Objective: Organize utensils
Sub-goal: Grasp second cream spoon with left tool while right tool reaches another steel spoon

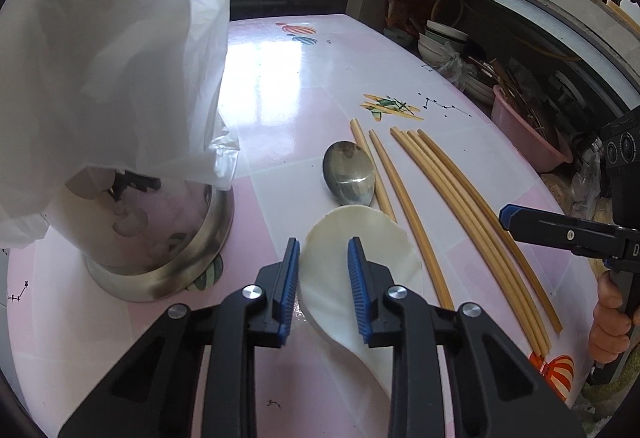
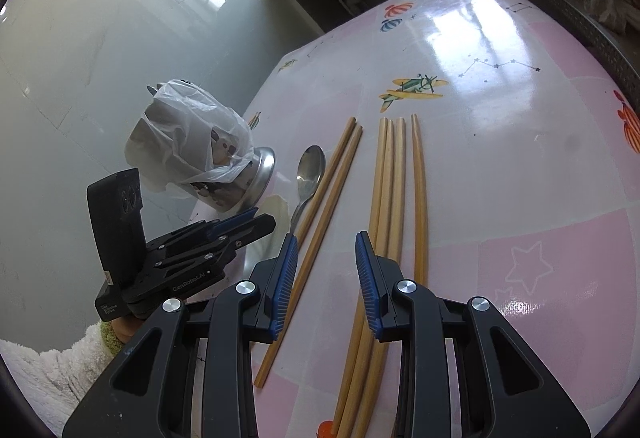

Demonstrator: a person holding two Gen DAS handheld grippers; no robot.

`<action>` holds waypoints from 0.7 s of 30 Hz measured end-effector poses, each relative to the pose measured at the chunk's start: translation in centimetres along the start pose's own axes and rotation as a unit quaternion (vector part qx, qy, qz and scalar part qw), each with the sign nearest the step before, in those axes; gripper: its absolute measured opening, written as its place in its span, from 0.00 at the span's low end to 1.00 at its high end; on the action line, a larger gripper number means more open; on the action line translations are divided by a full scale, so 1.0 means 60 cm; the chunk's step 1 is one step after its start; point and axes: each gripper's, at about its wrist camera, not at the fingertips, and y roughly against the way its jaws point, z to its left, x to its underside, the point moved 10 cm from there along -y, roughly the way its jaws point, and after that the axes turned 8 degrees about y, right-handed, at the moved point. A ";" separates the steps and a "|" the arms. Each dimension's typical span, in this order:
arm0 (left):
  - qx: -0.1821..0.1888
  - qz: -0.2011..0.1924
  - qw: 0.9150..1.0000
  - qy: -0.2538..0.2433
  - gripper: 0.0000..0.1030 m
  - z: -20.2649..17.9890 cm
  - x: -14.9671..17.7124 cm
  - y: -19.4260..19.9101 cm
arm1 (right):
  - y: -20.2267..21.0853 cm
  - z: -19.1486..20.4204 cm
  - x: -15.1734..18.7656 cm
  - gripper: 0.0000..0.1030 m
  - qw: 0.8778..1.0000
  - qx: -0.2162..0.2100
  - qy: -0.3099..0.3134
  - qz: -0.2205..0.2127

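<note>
"GenRobot.AI" lettering on left tongs (image 2: pixel 256 220) beside chopsticks (image 2: pixel 386 198)

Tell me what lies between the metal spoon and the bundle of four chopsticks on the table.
Two separate chopsticks lie side by side between the metal spoon and the four-chopstick bundle; the nearer one runs close along the spoon's handle. The right wrist view shows it best.

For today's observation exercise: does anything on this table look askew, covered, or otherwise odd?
Yes. The steel pot is draped in a loose plastic bag, hiding its top. One chopstick lies apart from the close-set group, and the white spoon overlaps the metal spoon instead of lying clear of it.
</note>
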 end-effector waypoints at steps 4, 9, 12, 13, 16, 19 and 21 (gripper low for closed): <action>0.020 0.005 1.000 0.004 0.11 -0.008 0.002 0.009 | 0.005 -0.007 0.000 0.30 1.000 -0.001 -0.007 -0.003; 0.041 0.018 0.999 0.006 0.08 -0.020 0.009 0.014 | 0.010 -0.006 -0.003 0.30 1.000 -0.004 -0.012 -0.007; 0.059 0.019 0.998 0.014 0.06 -0.026 0.009 0.020 | 0.010 -0.004 -0.004 0.30 1.000 -0.003 -0.011 -0.008; 0.064 0.018 0.998 0.015 0.05 -0.028 0.009 0.023 | 0.010 -0.003 -0.004 0.30 1.000 -0.002 -0.011 -0.008; 0.076 0.016 0.997 0.018 0.04 -0.034 0.011 0.033 | 0.014 -0.003 -0.004 0.30 1.000 -0.001 -0.010 -0.008; 0.077 0.008 0.997 0.015 0.02 -0.037 0.012 0.045 | 0.018 0.000 -0.005 0.30 1.000 0.003 -0.007 -0.010; 0.074 0.005 0.997 0.014 0.02 -0.035 0.013 0.055 | 0.022 0.002 -0.004 0.30 1.000 0.004 -0.007 -0.011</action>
